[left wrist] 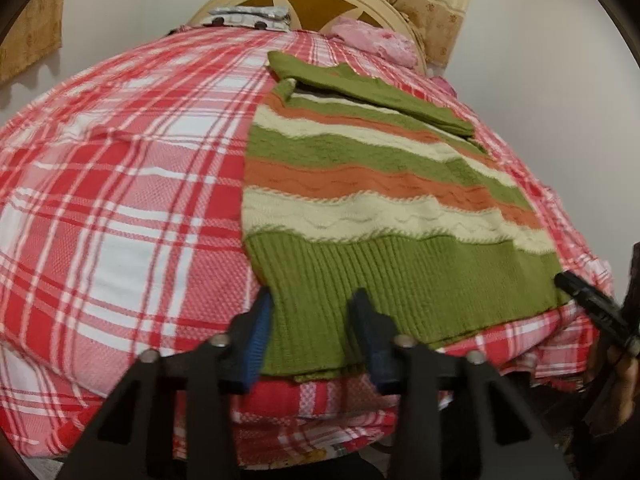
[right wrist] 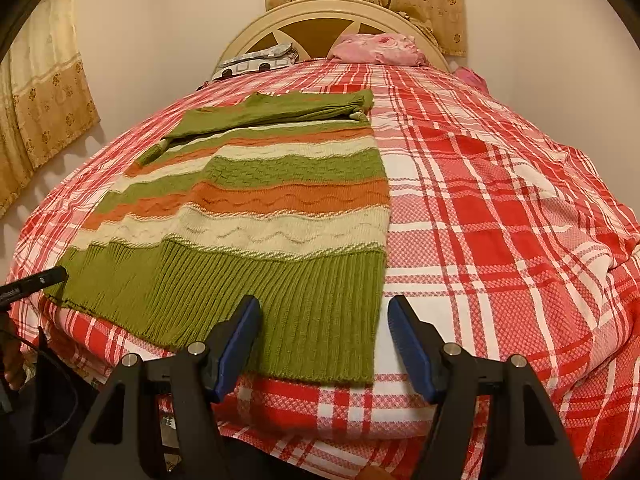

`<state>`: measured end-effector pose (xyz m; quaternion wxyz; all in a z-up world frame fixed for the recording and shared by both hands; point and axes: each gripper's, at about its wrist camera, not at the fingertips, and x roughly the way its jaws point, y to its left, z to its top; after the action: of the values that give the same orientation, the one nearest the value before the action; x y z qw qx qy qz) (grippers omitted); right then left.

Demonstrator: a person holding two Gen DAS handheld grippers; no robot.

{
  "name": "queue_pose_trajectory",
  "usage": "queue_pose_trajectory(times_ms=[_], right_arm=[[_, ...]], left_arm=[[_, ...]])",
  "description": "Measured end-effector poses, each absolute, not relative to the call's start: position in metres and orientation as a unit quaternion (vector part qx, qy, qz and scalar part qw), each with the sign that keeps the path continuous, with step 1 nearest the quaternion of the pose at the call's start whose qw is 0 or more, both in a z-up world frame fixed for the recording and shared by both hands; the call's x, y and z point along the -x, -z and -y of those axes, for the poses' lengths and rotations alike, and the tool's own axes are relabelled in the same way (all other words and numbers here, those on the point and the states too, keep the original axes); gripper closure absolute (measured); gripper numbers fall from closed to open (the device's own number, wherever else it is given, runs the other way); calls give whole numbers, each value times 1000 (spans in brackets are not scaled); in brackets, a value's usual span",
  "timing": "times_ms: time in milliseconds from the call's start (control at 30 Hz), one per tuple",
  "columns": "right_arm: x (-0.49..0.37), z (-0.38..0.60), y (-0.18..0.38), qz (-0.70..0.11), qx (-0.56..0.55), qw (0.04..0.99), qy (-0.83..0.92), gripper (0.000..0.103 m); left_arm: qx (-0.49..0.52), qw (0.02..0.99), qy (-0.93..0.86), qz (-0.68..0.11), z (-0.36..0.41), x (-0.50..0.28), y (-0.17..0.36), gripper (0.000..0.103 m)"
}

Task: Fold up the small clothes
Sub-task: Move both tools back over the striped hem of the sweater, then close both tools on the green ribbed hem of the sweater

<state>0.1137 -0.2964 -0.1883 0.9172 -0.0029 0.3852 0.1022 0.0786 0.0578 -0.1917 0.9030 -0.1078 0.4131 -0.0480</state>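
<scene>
- left gripper [left wrist: 312,320]: fingers spread astride the hem's left corner of the striped knit sweater [left wrist: 360,200], lying partly folded on the plaid bedspread [left wrist: 120,200]
- right gripper [right wrist: 324,336]: spread at the right corner; uneven pinches could skew the fold

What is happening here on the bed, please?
A person with a gripper in each hand is folding a striped sweater on a red plaid bedspread. A sleeve is already folded across the top. The left gripper and right gripper are both open at the ribbed green hem, each at one near corner, not yet gripping it.
</scene>
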Motion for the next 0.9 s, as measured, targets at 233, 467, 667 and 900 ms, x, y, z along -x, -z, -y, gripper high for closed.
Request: queue_pose_trajectory(times_ms=[233, 467, 667, 900], right_arm=[[-110, 299, 188, -388, 3, 917, -98, 36], [-105, 297, 188, -395, 2, 913, -104, 43], [-103, 295, 189, -391, 7, 915, -101, 75], [-93, 304, 167, -339, -48, 929, -141, 97]], left_arm=[[112, 903, 55, -412, -59, -79, 192, 83], [117, 902, 56, -412, -60, -79, 192, 83], [115, 905, 61, -404, -59, -78, 194, 82], [151, 919, 98, -350, -76, -72, 165, 93]])
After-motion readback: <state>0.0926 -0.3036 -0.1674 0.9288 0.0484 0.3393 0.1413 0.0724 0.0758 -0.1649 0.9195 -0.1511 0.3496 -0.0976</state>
